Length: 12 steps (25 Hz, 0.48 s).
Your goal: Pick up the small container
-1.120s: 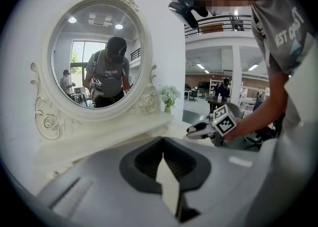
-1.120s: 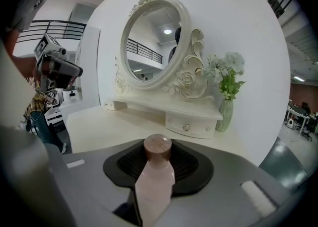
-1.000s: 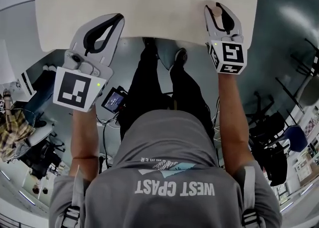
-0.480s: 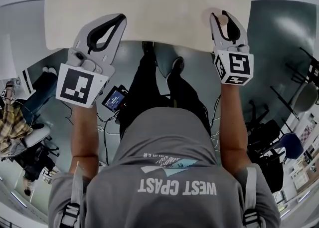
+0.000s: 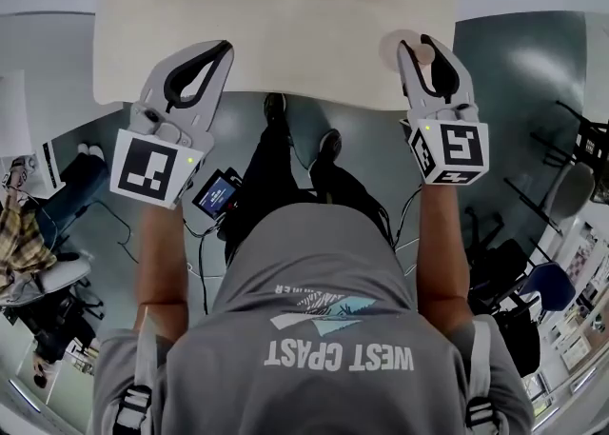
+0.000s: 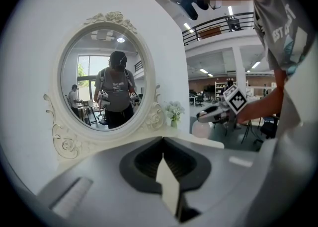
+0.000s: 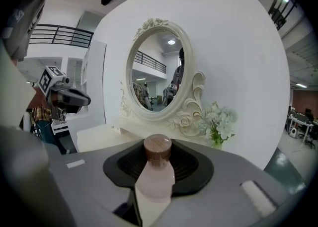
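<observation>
The small container (image 7: 155, 171) is a pale pink bottle with a brown cap. My right gripper (image 7: 151, 191) is shut on its body and holds it upright in the air. In the head view the small container (image 5: 422, 54) sits between the jaws of the right gripper (image 5: 417, 41), above the front right edge of the cream dressing table (image 5: 285, 24). My left gripper (image 5: 226, 45) hovers over the table's front left edge, its jaws shut with nothing between them. The left gripper view shows the right gripper (image 6: 213, 114) with the container (image 6: 201, 128) in it.
An oval white mirror (image 7: 159, 72) in a carved frame stands at the back of the table. A small vase of white flowers (image 7: 216, 121) stands to its right. Office chairs (image 5: 547, 281) and cables lie on the floor below and behind the person.
Both grippers have risen, the right one more, with the container in its jaws. In the head view the table edge now lies further beneath them.
</observation>
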Available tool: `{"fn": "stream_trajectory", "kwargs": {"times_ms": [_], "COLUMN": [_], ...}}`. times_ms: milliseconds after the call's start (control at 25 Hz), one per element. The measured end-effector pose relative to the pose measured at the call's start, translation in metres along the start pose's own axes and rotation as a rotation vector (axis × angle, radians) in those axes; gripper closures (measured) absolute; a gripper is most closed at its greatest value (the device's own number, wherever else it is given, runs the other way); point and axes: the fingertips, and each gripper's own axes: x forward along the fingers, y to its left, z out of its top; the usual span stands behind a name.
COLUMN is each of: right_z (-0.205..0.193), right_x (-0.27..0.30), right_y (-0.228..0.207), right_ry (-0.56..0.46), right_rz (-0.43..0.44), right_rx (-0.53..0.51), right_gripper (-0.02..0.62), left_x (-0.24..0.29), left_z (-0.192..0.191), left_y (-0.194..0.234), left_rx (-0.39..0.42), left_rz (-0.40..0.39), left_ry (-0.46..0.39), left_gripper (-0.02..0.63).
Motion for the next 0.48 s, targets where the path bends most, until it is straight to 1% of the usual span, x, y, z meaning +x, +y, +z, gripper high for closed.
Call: {"fn": "stream_trajectory", "kwargs": {"times_ms": [200,480], "right_z": [0.027,0.074], "right_x": [-0.024,-0.059], "right_y": [0.005,0.008], "right_ry": [-0.011,-0.043], "right_rz": [-0.001,0.009], "right_rx": [0.022,-0.001], "right_gripper": [0.459,0.459], "left_x": [-0.018,-0.041], "left_z": [0.013,0.041], "left_y": [-0.001,-0.004], "left_rx": [0.008,0.031], "left_rz": [0.019,0.040], "left_ry": [-0.022,-0.065], "left_gripper": [0.603,0.603]}}
